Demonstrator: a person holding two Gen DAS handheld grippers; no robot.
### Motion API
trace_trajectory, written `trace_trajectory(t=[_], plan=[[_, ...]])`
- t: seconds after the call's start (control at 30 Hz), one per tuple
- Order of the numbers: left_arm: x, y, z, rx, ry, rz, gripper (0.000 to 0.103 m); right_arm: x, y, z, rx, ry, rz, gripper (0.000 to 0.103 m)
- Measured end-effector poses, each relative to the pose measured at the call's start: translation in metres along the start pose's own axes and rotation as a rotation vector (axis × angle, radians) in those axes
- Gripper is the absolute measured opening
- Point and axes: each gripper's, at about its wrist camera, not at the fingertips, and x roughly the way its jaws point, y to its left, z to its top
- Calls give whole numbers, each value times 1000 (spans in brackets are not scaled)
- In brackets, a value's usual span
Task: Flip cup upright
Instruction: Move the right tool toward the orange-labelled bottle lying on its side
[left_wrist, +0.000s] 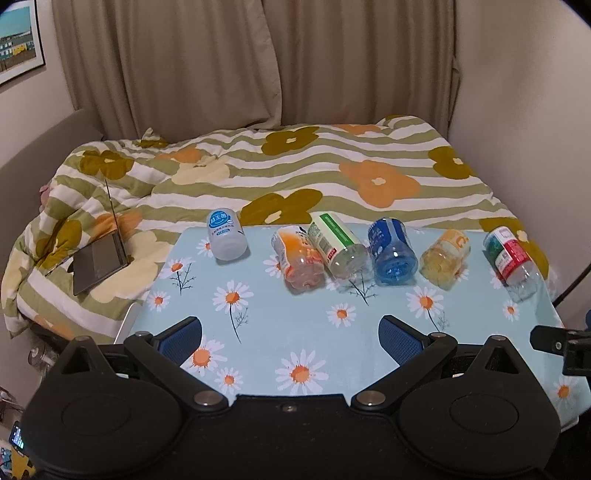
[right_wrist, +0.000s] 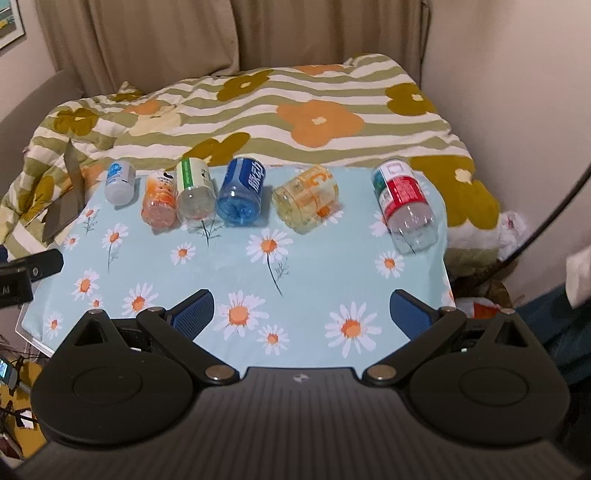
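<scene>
Several cut-bottle cups lie on their sides in a row at the far edge of the daisy-print table (left_wrist: 258, 332). From left: white cup (left_wrist: 226, 240) (right_wrist: 119, 183), orange cup (left_wrist: 297, 256) (right_wrist: 159, 203), green-label cup (left_wrist: 338, 247) (right_wrist: 195, 192), blue cup (left_wrist: 392, 252) (right_wrist: 241, 192), yellow cup (left_wrist: 445, 258) (right_wrist: 306, 199), red-label cup (left_wrist: 511, 260) (right_wrist: 404, 205). My left gripper (left_wrist: 291, 332) is open and empty, over the near table. My right gripper (right_wrist: 303, 308) is open and empty, also short of the row.
A bed with a flowered striped quilt (left_wrist: 332, 173) lies behind the table. An open laptop (left_wrist: 101, 258) rests on the quilt at left. Curtains (left_wrist: 258, 62) hang behind. The right gripper's tip (left_wrist: 554, 341) shows at the left wrist view's right edge.
</scene>
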Motion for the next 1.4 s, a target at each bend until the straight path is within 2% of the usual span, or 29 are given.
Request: trace_trajectory(t=[0.17, 0.27, 0.43, 0.67, 0.83, 1.03, 1.17, 1.4], plan=[[22, 7, 28, -6, 6, 3, 103, 20, -3, 19, 18, 4, -1, 103], [45, 12, 46, -5, 16, -19, 103, 35, -1, 26, 40, 9, -7, 103], [96, 19, 74, -21, 96, -95, 103, 58, 10, 40, 79, 27, -37, 103], [165, 26, 96, -50, 198, -158, 103, 100, 22, 56, 136, 86, -75, 103], [211, 30, 103, -64, 278, -177, 101, 121, 26, 61, 152, 119, -114, 103], [244, 35, 102, -75, 348, -188, 97, 142, 26, 65, 184, 165, -141, 103], [259, 37, 101, -88, 385, -199, 91, 152, 29, 69, 184, 183, -151, 103], [271, 36, 98, -127, 431, -262, 88, 163, 33, 75, 190, 199, -151, 103]])
